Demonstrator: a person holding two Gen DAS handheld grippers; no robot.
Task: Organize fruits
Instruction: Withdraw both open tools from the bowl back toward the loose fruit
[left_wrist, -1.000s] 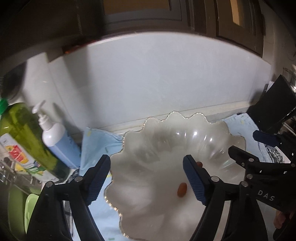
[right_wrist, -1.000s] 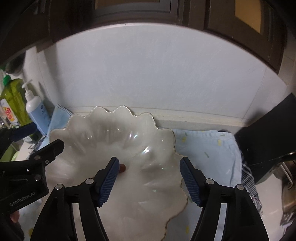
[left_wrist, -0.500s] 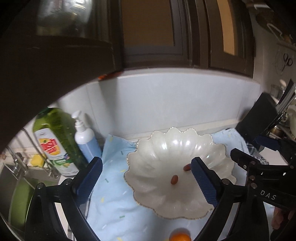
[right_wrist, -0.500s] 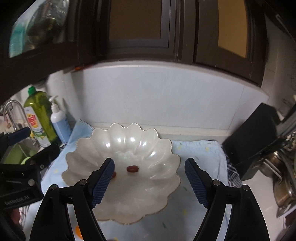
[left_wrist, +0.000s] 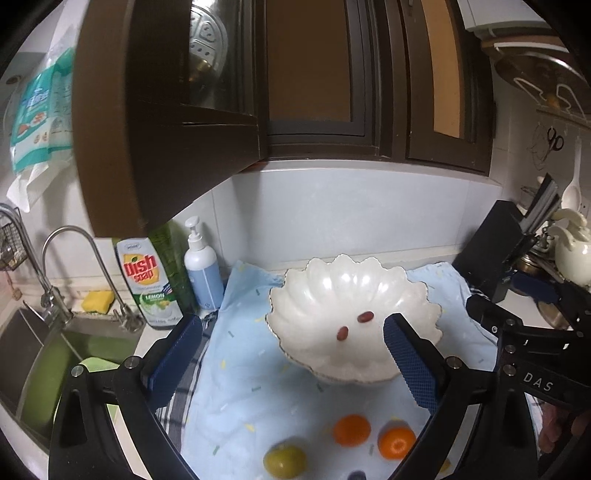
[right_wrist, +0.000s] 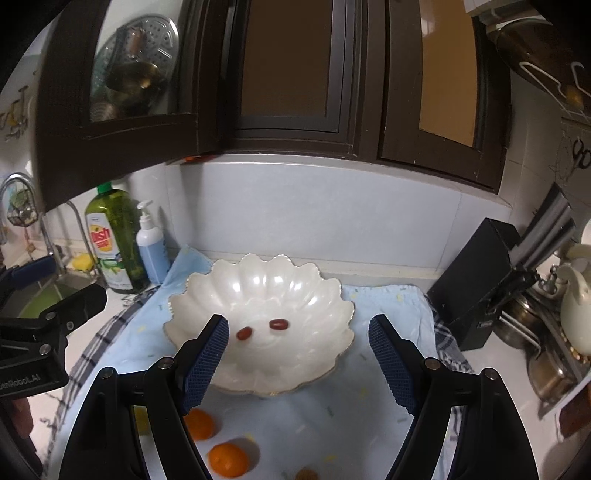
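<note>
Scalloped white bowl (right_wrist: 258, 295) stood on a blue cloth (right_wrist: 332, 424), two small red fruits (right_wrist: 279, 324) lying inside. Two oranges (left_wrist: 351, 430) and a green fruit (left_wrist: 284, 461) lay on the cloth at the bowl's 6 o'clock. Left gripper (left_wrist: 291, 354) and right gripper (right_wrist: 297, 354) had just been opening; both stood wide, nothing between the jaws.

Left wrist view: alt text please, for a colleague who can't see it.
Open left gripper hovers empty over a white scalloped bowl holding two small red fruits. Two oranges and a green fruit lie on the blue cloth nearer the camera.
</note>
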